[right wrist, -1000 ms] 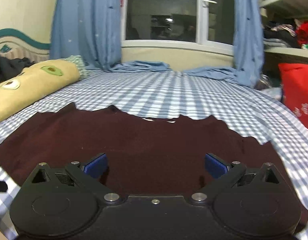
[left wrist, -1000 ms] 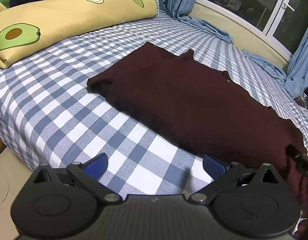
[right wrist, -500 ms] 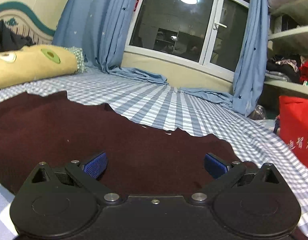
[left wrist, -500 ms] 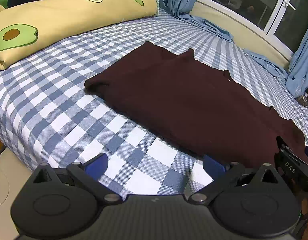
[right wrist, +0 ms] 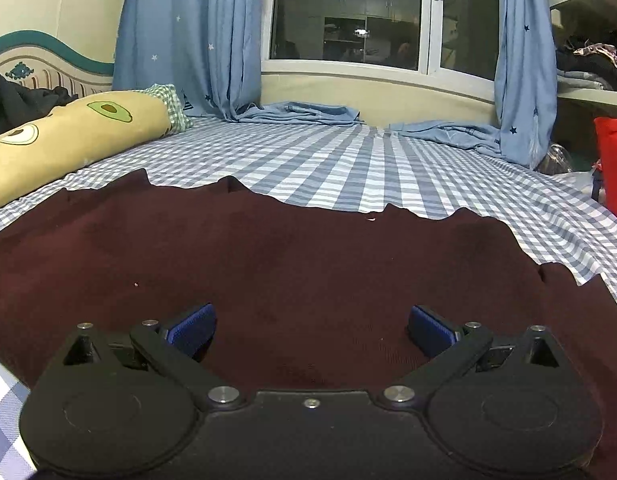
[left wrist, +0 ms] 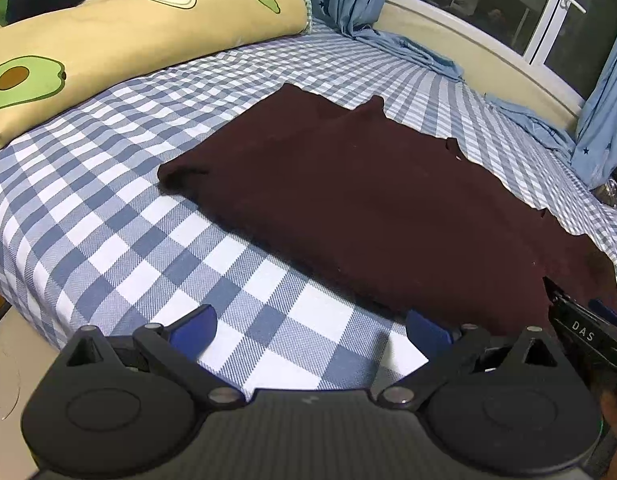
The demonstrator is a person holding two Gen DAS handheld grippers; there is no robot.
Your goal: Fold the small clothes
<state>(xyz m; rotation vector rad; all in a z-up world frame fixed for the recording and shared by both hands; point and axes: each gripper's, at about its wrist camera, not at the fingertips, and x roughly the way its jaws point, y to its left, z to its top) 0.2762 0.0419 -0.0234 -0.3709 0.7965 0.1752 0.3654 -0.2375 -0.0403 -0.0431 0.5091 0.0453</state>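
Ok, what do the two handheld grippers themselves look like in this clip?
Both look identical: the left gripper and right gripper have matte black bodies with two round discs, angled black linkage arms with silver pivot pins, and blue ribbed pads on the fingers. The right gripper, seen at the edge of the left view, carries white "DAS" lettering. No cables or sleeves show.

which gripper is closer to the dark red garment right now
Right. The right gripper sits open directly over the dark red garment, with cloth under both fingertips. The left gripper is open over the checked sheet, just short of the garment's near edge.
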